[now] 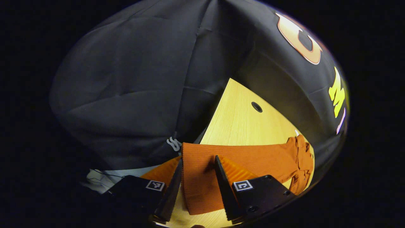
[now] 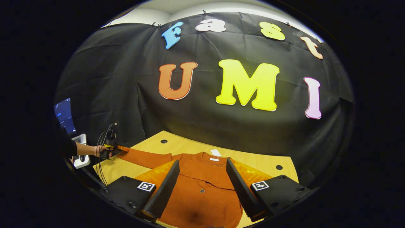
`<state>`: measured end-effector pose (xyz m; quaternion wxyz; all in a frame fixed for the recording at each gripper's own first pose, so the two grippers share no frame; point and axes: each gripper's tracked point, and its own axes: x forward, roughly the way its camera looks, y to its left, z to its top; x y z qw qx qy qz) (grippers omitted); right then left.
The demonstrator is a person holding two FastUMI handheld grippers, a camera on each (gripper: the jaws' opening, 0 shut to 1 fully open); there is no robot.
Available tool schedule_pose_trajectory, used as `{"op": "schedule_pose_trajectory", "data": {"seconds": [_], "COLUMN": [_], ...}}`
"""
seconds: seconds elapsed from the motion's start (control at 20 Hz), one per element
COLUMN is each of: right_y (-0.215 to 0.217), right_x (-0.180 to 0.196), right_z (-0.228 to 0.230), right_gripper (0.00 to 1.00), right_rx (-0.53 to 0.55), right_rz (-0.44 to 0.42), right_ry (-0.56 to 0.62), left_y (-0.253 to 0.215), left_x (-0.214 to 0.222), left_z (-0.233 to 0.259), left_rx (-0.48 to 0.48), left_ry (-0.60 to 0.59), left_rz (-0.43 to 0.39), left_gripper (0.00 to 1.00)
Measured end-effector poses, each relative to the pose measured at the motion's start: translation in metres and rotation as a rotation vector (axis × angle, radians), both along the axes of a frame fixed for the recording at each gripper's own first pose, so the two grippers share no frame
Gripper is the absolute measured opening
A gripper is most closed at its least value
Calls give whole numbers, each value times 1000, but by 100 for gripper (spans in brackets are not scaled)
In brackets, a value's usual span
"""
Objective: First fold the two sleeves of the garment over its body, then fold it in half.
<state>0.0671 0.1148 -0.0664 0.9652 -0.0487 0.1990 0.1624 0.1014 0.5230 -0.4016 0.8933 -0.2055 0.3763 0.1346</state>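
Left gripper view: left gripper [image 1: 197, 185], fingers spread, straddles the ribbed sleeve [image 1: 202, 177] without clamping it; the orange garment [image 1: 269, 158] lies on the wooden table [image 1: 240, 123].

Right gripper view: right gripper [image 2: 202, 186] hangs released above the garment's body [image 2: 202, 199].

Handling: likely soft, light, limp knit; pinch at the cuff.

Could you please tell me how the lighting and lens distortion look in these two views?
Left gripper view: warm light falls on the wooden table while the cloth wall stays dim; the fisheye bends the table edges and the orange sleeve. Right gripper view: evenly lit, sharp; a soft dark shadow sits on the garment low between the fingers; straight edges curve outward.
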Motion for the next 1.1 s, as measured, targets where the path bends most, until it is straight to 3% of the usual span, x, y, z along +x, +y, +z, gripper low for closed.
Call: {"op": "schedule_pose_trajectory", "data": {"seconds": [0.05, 0.15, 0.25, 0.3, 0.35, 0.65, 0.85, 1.1], "right_y": [-2, -6, -10, -14, -18, -36, -52, -88], "right_x": [1, 0, -4, -5, -5, -6, -10, -28], "right_z": [-1, -3, -6, -7, -7, -2, 4, 28], "right_gripper": [94, 94, 94, 94, 94, 94, 95, 94], "right_rx": [2, 4, 11, 12, 16, 92, 146, 161], "right_rz": [-4, -10, -17, -21, -27, -57, -49, -17], "right_ry": [1, 3, 8, 8, 8, -14, -36, -102], "left_y": [3, 9, 6, 5, -4, -62, -101, -193], "left_x": [1, -1, -4, -6, -3, 2, 11, 38], "left_z": [2, 5, 7, 9, 12, 66, 129, 207], "left_rx": [28, 81, 113, 126, 99, -5, 45, 64], "left_ry": [3, 20, 44, 55, 45, 3, -38, -91], "left_rz": [6, 23, 26, 22, 3, -18, -50, -95], "left_gripper": [43, 33, 4, 11, 3, 3, 3, 3]}}
